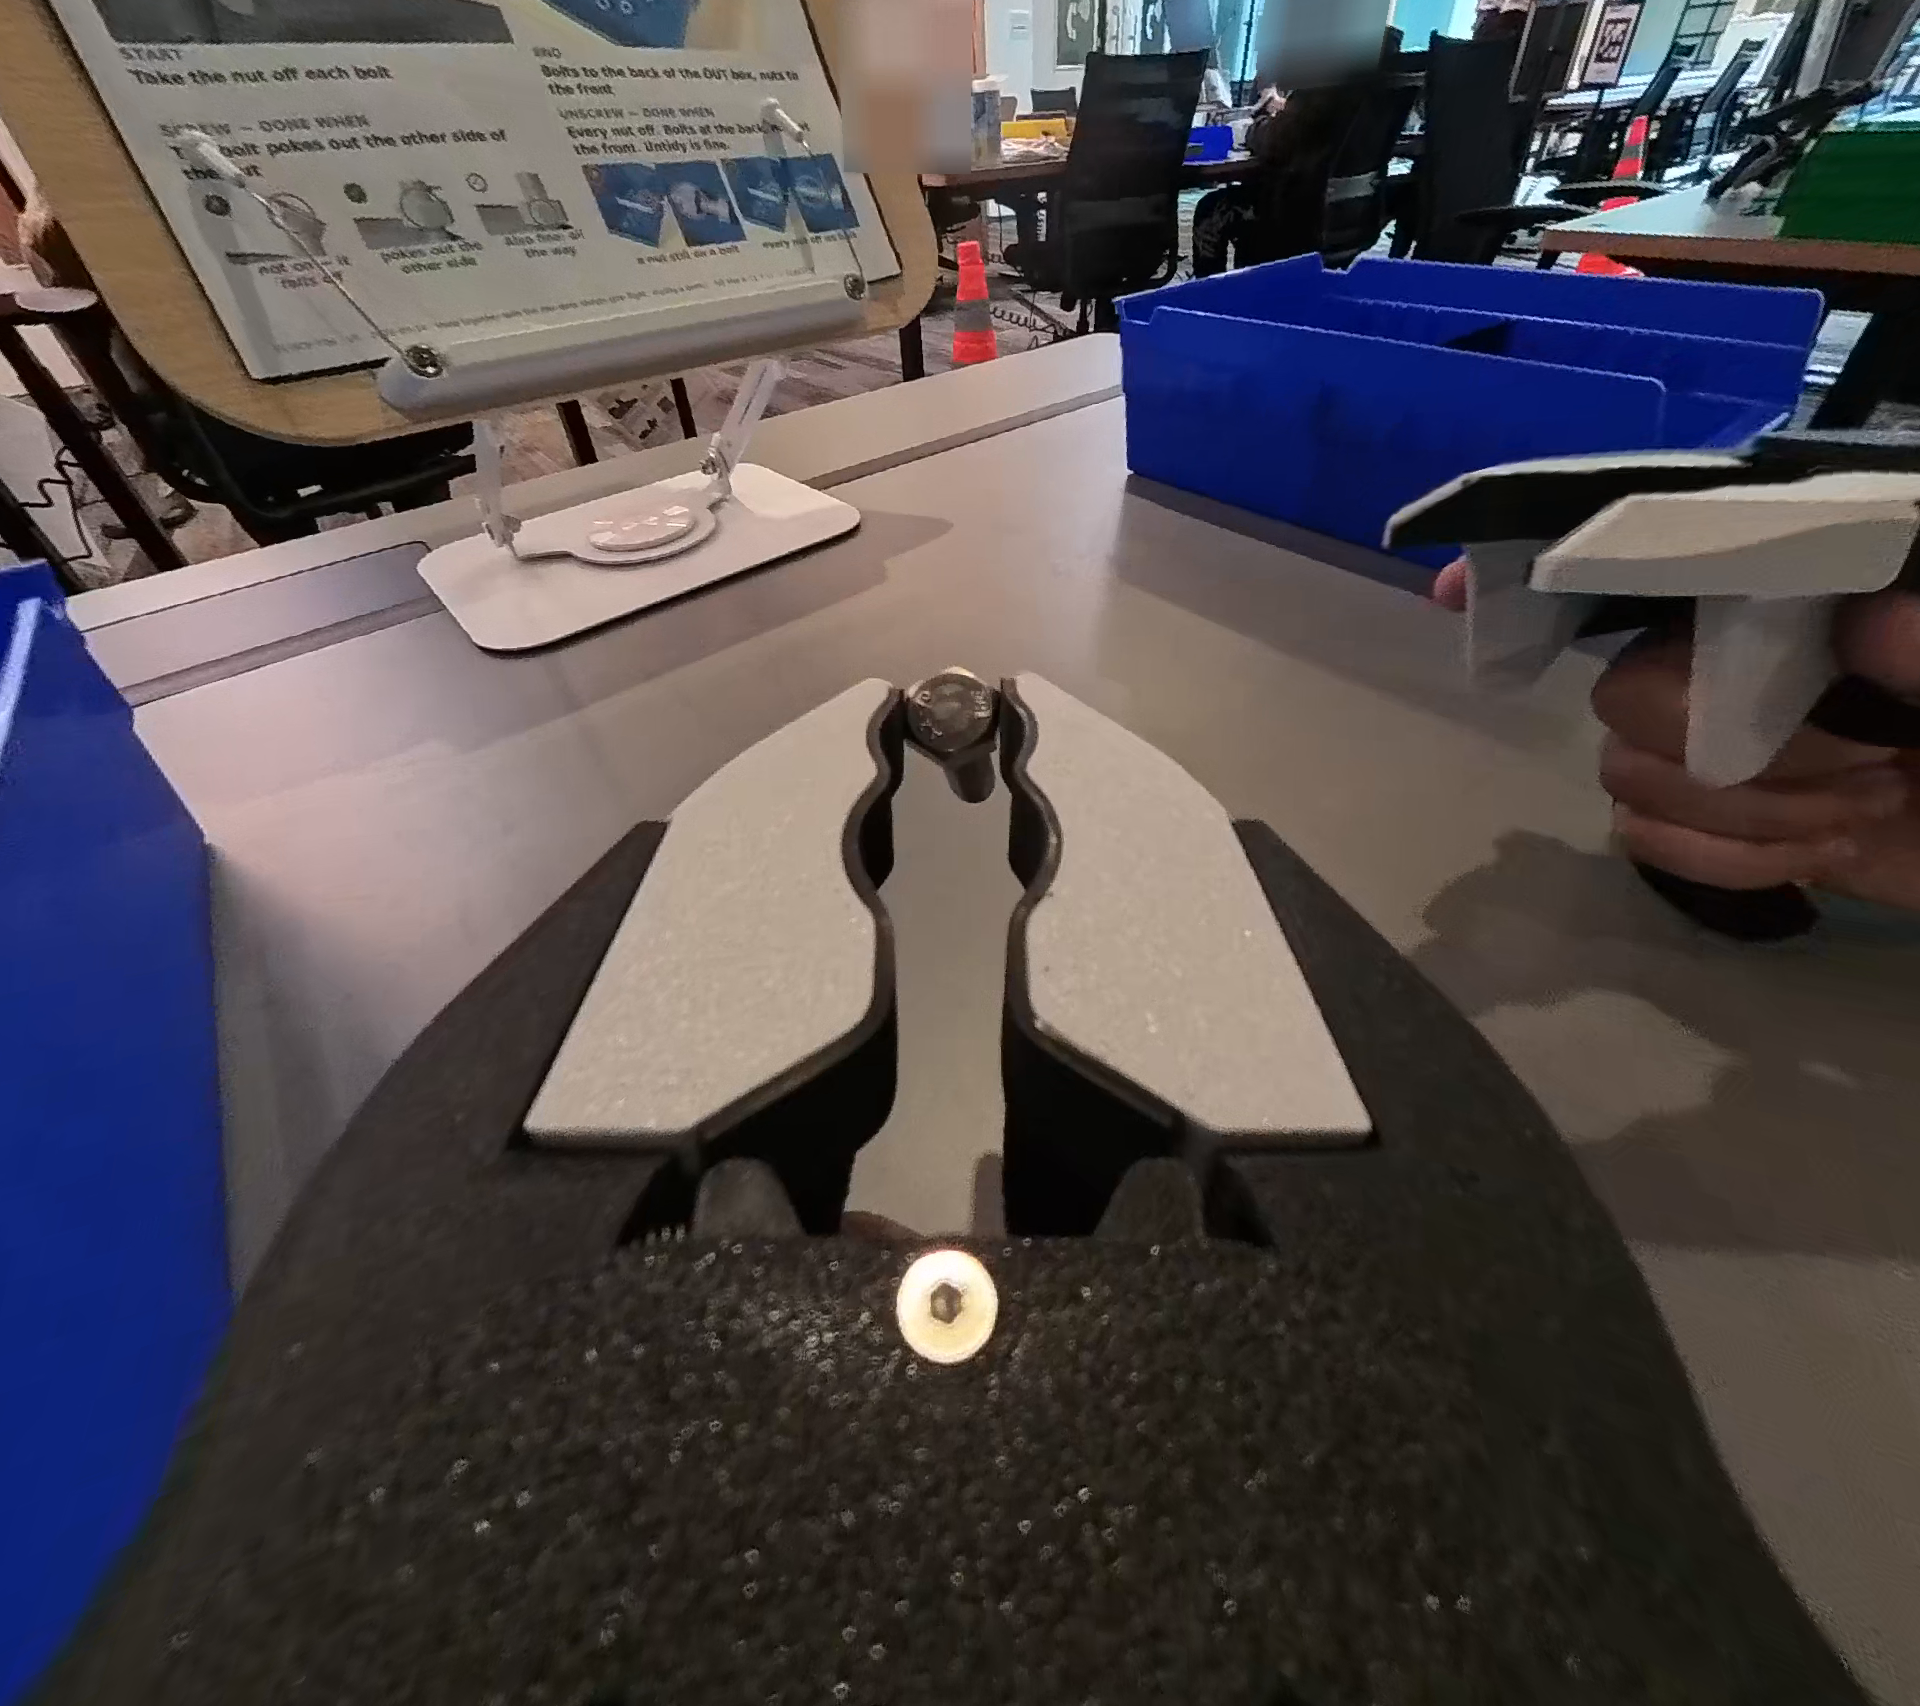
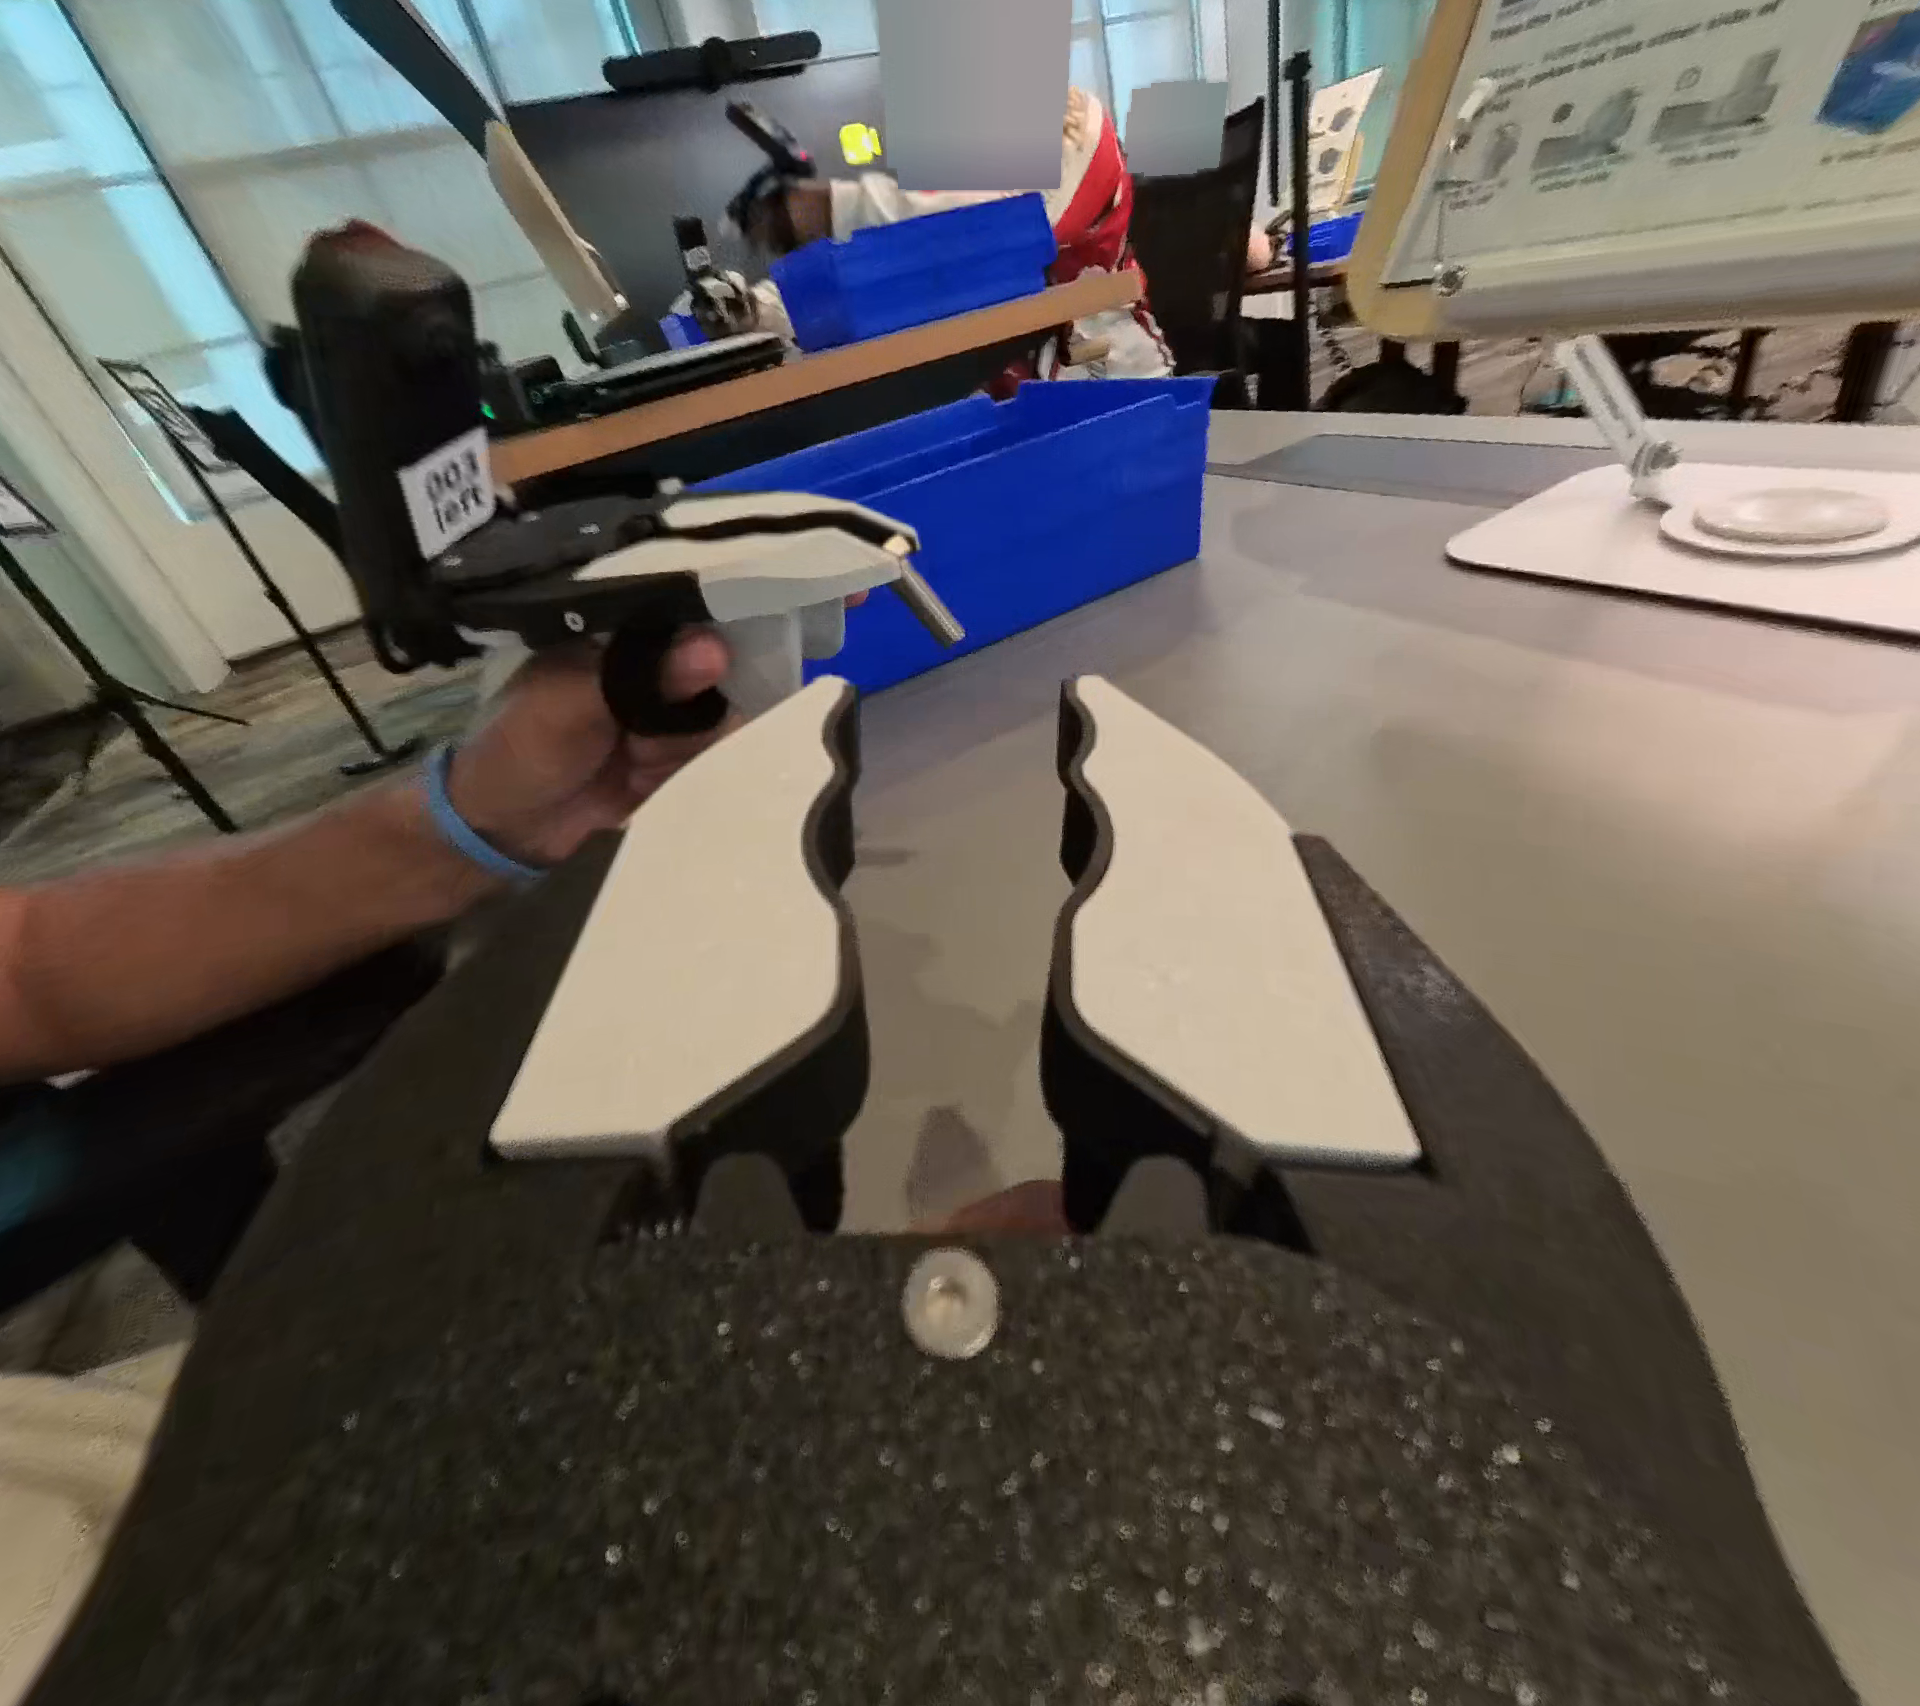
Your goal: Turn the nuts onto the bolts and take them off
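My left gripper (image 1: 951,711) is shut on the head of a steel bolt (image 1: 954,737), held above the grey table (image 1: 1143,617). In the right wrist view the same gripper (image 2: 902,542) shows at the left with the bolt (image 2: 930,598) hanging down to the right from its tips. No nut shows on the bolt. My right gripper (image 2: 958,700) is open and empty, over the table to the right of the left one. It also shows at the right edge of the left wrist view (image 1: 1397,526).
A blue bin (image 1: 1455,399) with a divider stands at the table's far right. Another blue bin (image 2: 997,513) stands on the left and shows at the left edge of the left wrist view (image 1: 94,1033). An instruction board on a white stand (image 1: 644,544) stands at the back. One gripper's finger ends stand about 11 centimeters off the other's.
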